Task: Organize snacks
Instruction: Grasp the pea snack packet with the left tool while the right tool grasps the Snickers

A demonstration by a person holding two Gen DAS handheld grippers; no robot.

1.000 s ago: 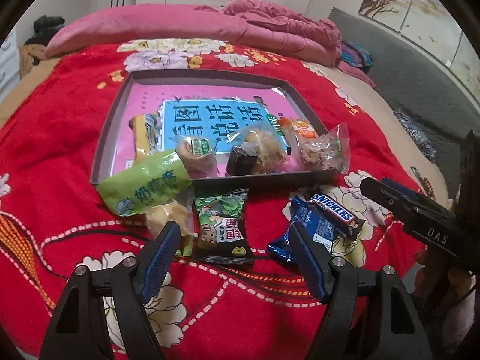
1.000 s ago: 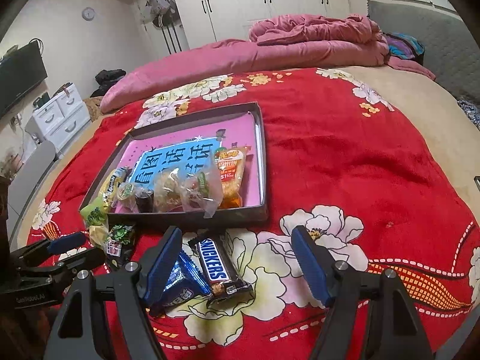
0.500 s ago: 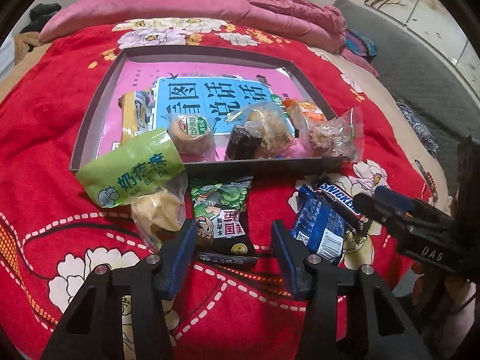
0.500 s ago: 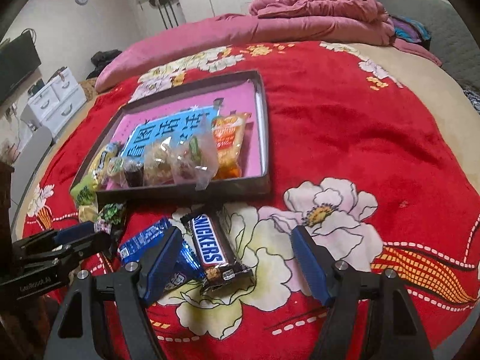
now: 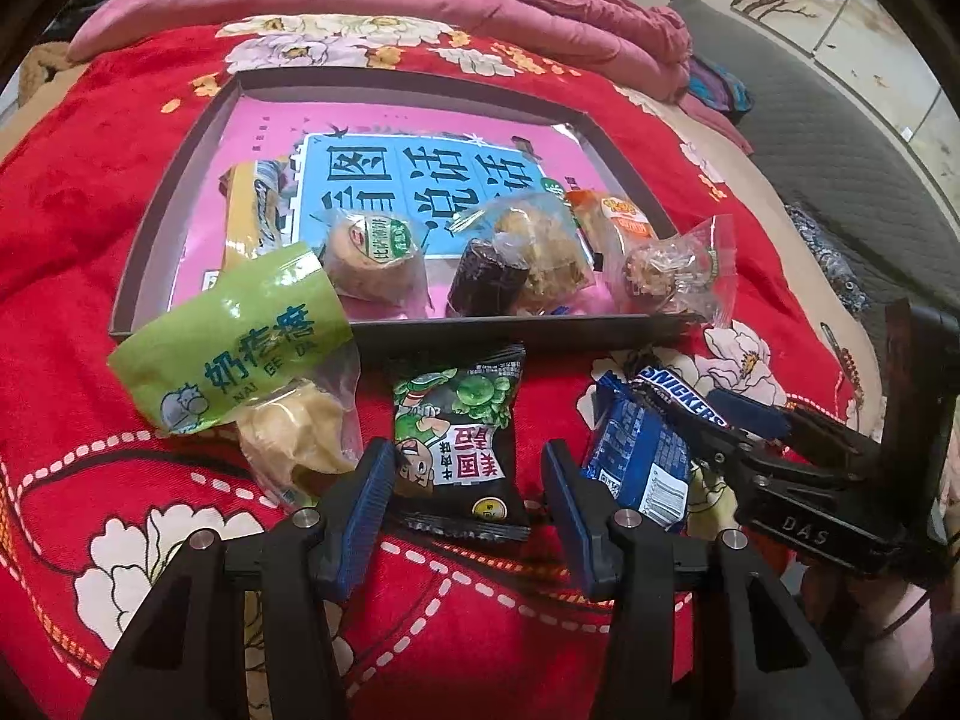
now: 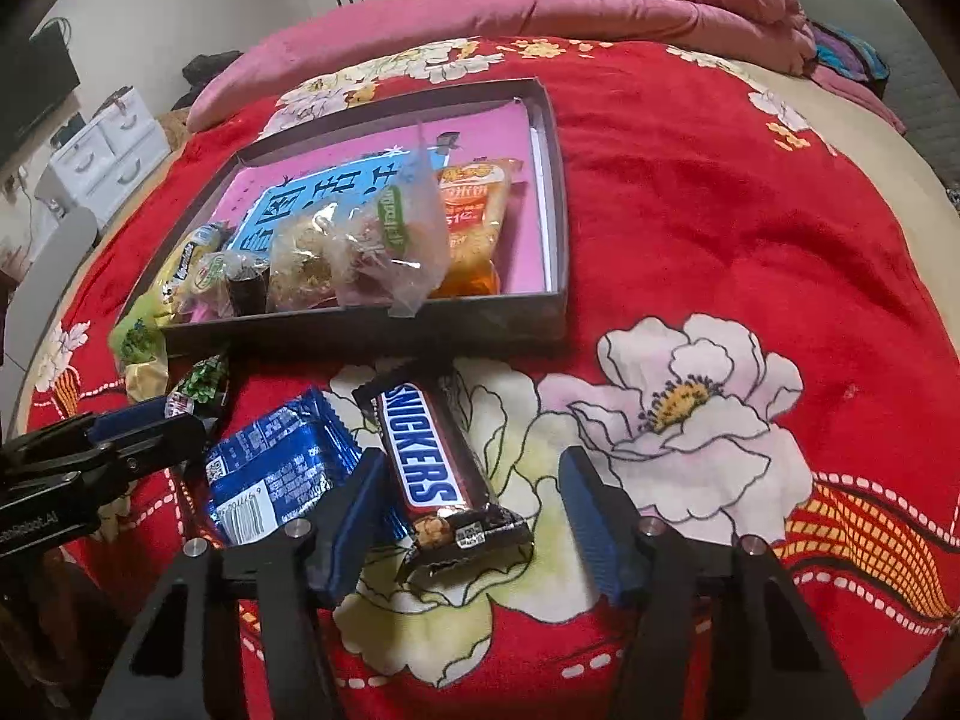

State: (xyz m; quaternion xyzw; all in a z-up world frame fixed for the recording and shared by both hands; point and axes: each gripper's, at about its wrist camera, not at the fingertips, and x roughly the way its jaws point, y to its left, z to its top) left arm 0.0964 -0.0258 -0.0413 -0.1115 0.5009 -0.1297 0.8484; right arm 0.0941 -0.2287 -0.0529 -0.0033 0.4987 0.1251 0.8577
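Observation:
A dark shallow box (image 5: 384, 333) with a pink and blue book inside holds several wrapped snacks on the red bed cover. In front of it lie a green bag (image 5: 234, 354), a black-green packet (image 5: 459, 438), a blue packet (image 5: 639, 450) and a Snickers bar (image 6: 429, 456). My left gripper (image 5: 468, 480) is open, its fingers on either side of the black-green packet's near end. My right gripper (image 6: 474, 507) is open, with the Snickers bar's near end between its fingers. The box also shows in the right wrist view (image 6: 372, 330).
The bed cover is red with flower prints (image 6: 684, 402). A pink quilt (image 6: 540, 6) lies along the far side of the bed. A white drawer unit (image 6: 102, 150) stands at the left wall. The right gripper's body (image 5: 828, 480) shows at the right in the left wrist view.
Both grippers have moved forward and down toward the snacks. The left jaws have narrowed around the black-green packet. The right gripper now straddles the Snickers bar.

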